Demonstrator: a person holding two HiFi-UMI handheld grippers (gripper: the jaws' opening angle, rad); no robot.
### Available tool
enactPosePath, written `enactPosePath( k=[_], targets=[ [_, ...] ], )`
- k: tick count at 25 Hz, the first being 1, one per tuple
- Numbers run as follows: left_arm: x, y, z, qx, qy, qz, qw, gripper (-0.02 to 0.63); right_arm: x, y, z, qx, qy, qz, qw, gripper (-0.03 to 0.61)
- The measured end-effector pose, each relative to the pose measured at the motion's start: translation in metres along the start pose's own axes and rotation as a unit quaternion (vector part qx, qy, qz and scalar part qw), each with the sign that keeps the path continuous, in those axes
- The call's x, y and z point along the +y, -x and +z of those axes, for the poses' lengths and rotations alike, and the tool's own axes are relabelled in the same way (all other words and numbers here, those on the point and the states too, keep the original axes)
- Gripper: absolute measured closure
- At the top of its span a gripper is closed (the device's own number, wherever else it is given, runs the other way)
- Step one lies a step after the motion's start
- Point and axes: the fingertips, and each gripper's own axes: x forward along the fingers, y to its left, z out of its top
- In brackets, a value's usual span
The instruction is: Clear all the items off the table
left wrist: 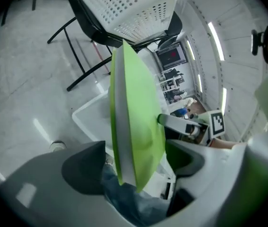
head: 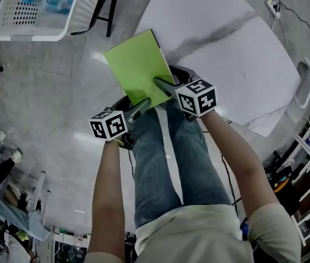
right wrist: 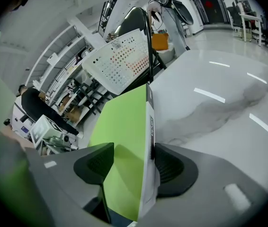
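The green book (head: 136, 67) is held off the table (head: 237, 64), in the air above the grey, glossy floor (head: 45, 97) and the person's blue jeans (head: 166, 163). It is a thin, flat rectangle with smooth, bright lime covers, a white block of pages and a pale edge whose small print cannot be read. The right gripper (head: 165, 86) is closed on its lower corner at 4 o'clock; in the right gripper view the ribbed dark pads are seen pressed against the cover on one side and the pale edge on the other. The left gripper (head: 140, 107) is set at the book's 6 o'clock edge with its jaws spread wide; in the left gripper view the book stands on edge between them, and neither rounded pad is pressed on it. A cube with black-and-white square markers is carried on each gripper. The white table top, veined with grey like marble, lies at 2 o'clock of the book. A white plastic basket (head: 32, 15) with perforated walls is seen at 10 o'clock, raised on black metal legs.
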Motion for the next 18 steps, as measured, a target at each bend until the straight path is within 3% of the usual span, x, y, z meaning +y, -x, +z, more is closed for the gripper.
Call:
enactPosePath(
  k=[3,9,14,18],
  targets=[
    [0.005,-0.006,0.003,0.002,0.016,-0.01,0.9998,0.221,0.003,-0.002,0.001,0.001,0.005,0.005,1.0,0.307],
    [0.01,-0.016,0.007,0.019,0.009,-0.016,0.9997,0.228,0.005,-0.006,0.003,-0.003,0.008,0.007,1.0,0.307],
    [0.005,-0.017,0.011,0.019,0.016,-0.033,0.9991,0.325,0.007,-0.007,0.003,-0.004,0.004,0.01,1.0,0.31],
    [0.003,-0.011,0.013,0.01,0.021,-0.039,0.999,0.341,0.009,-0.008,0.004,-0.002,0.002,0.015,1.0,0.311]
  ],
)
